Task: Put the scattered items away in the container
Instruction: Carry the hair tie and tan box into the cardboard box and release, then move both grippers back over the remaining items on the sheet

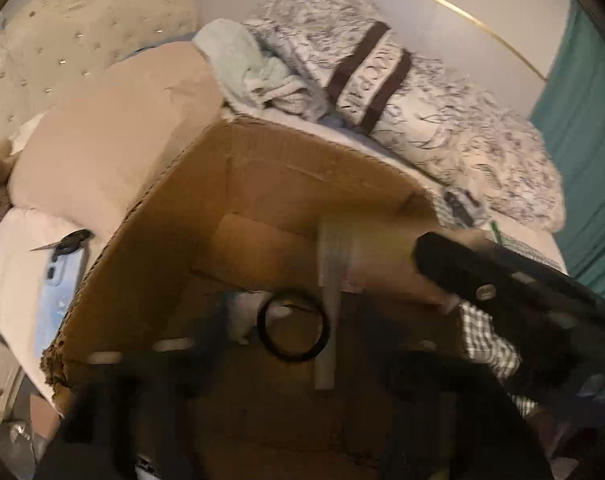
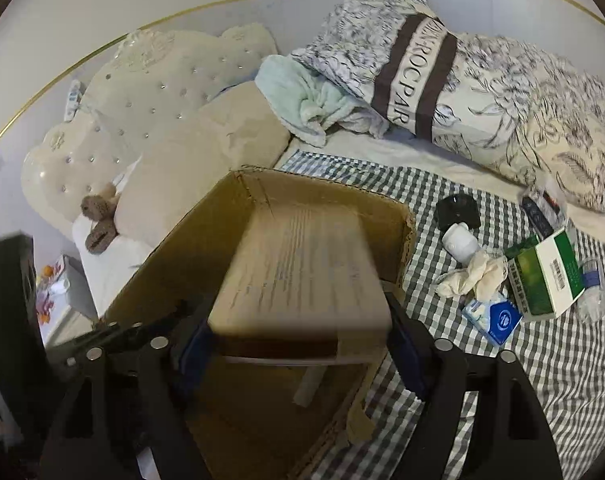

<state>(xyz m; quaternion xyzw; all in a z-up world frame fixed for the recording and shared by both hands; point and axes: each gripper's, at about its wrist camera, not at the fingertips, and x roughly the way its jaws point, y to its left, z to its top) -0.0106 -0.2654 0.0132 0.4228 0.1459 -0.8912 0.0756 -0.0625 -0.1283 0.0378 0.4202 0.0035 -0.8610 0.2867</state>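
A bed (image 2: 482, 360) with a grey-checked sheet fills both views, backed by a cream tufted headboard (image 2: 114, 112) and a pale wall with a thin gold line. A patterned duvet (image 2: 522, 92) with a brown lettered band lies bunched along the far side, a mint towel (image 2: 302, 96) against it, and a beige pillow (image 2: 190, 168) leans on the headboard beside a small brown soft toy (image 2: 98, 220).

An open cardboard box (image 2: 206, 232) sits on the bed, its flaps up. The right claw (image 2: 298, 336) is over the box's mouth, its fingers spread wide and pressed against the two sides of a pale carton (image 2: 302, 272) that they hold; the carton is blurred. The left wrist view shows that carton (image 1: 382, 256) held above the box floor (image 1: 262, 240).

The left claw (image 1: 286, 344) is low inside the box and heavily blurred; how far it is open I cannot tell. A black ring (image 1: 292, 326) shows at its fingers, but whether it is gripped is unclear.

On the sheet right of the box lie a black item (image 2: 458, 208), a white bottle (image 2: 460, 242), a crumpled cloth (image 2: 474, 276), a blue tissue pack (image 2: 494, 318), a green-and-white packet (image 2: 546, 276) and a clear bottle (image 2: 592, 288). Left of the box lie scissors (image 1: 62, 242) and a blue pouch (image 1: 56, 300).
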